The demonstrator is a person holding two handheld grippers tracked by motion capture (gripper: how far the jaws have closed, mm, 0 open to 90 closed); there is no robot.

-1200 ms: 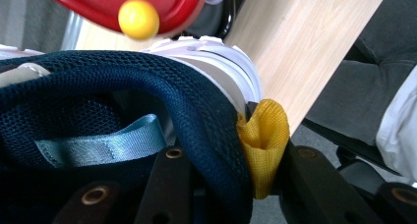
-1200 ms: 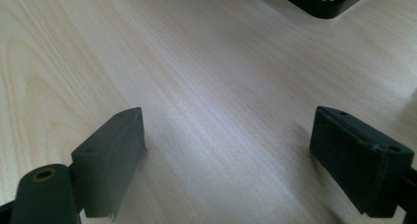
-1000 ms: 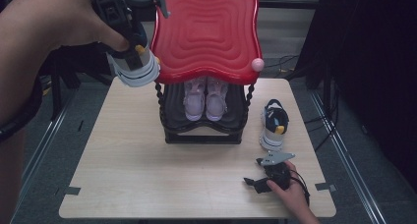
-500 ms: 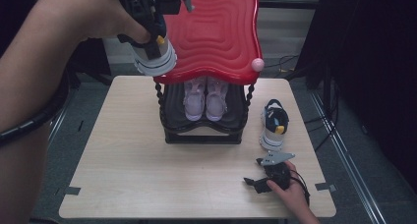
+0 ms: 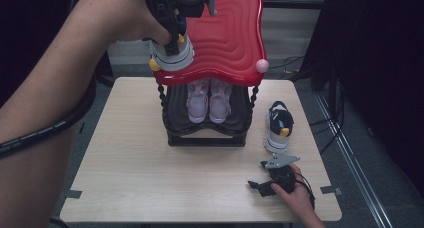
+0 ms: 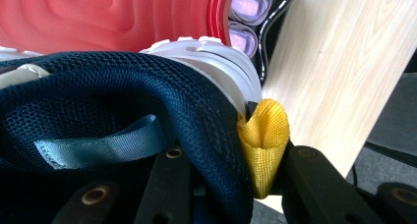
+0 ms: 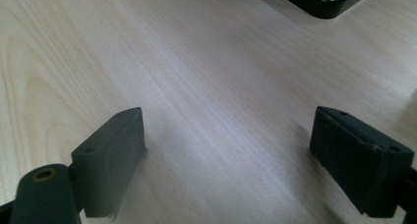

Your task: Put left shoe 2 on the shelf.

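High view: upper left of frame, left tool [image 5: 172,35] pinches the navy sneaker [image 5: 171,58] just over the red shelf top [image 5: 225,38], heel toward the hand; right tool [image 5: 272,180] rests spread on the worktop [image 5: 140,163].

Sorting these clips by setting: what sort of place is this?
Probably a lab or studio set up for recording, not a home: a bare wooden table with tape marks at its corners, dark curtains around it, cables on the floor, and a small red-topped shoe rack as a prop.
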